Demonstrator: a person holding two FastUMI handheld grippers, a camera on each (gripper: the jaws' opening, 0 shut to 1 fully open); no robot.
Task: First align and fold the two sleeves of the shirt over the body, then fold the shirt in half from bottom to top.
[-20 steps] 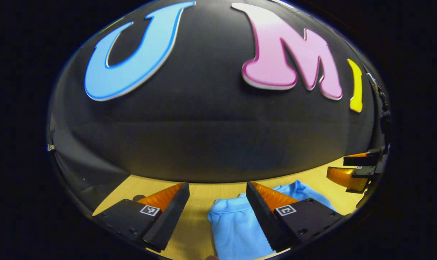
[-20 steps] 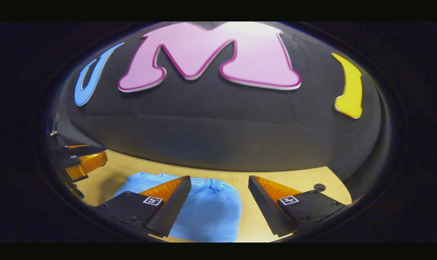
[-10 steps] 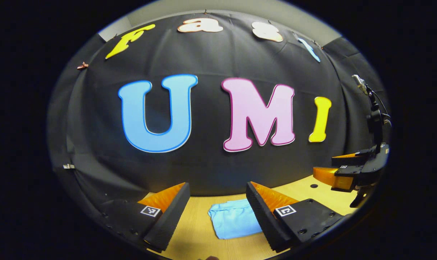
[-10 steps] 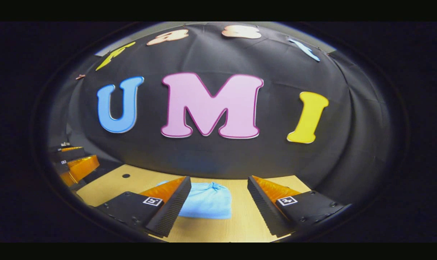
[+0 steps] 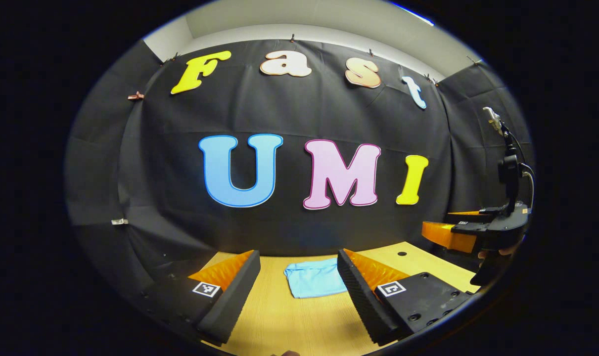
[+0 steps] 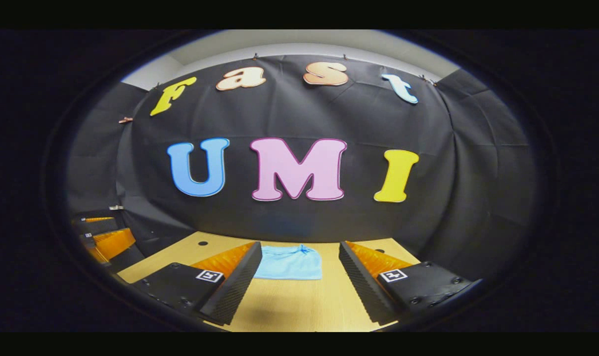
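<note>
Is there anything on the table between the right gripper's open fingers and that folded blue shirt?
No. In the right gripper view, bare wooden table runs from the right gripper to the shirt.

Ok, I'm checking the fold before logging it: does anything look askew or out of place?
Nothing stands out. The blue shirt lies as a compact folded bundle on the wooden table, and both grippers are open and clear of it.

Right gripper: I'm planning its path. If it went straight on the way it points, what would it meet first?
Probably the folded blue shirt on the table, ahead between the open jaws of the right gripper; depth is unclear.
</note>
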